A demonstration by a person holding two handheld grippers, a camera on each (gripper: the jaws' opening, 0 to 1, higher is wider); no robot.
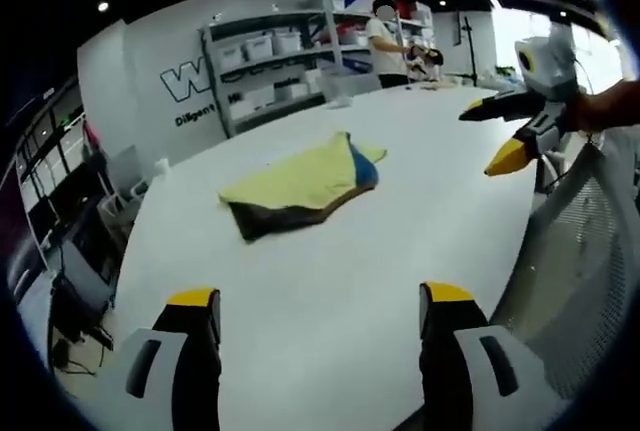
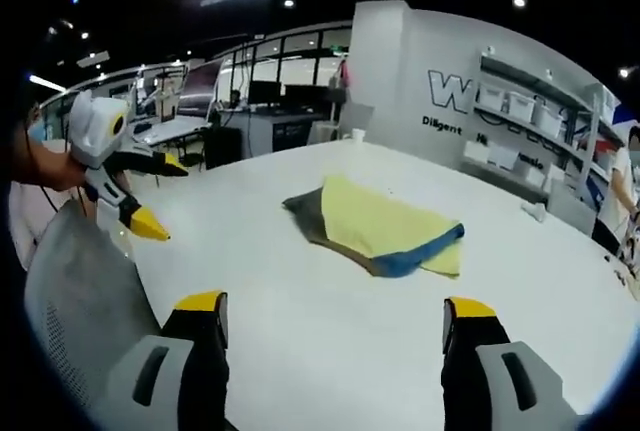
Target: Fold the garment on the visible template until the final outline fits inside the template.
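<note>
Yellow cloth with a blue edge and a dark part lies in a bundle near the middle of the white surface [image 1: 330,281]. This is the garment [image 1: 300,189], and it is already folded over itself into a small, flat heap (its edges are a bit crooked). No marked template can be made out on the surface in either view, so it is hard to say if the outline fits yet. My guess is that most of the folding is done, and what is left is to tidy the shape or check it.

Both grippers are up and away from the garment. The left gripper [image 1: 320,316] has its two jaws spread wide apart, with nothing between them. The right gripper [image 2: 335,321] is spread wide too, and holds nothing. Neither one touches the cloth.

In the left gripper view, the right gripper comes in from the side, hanging over the edge of the surface. A mesh chair [image 2: 75,291] stands by that edge. Shelves with boxes [image 1: 280,56] stand far behind.
</note>
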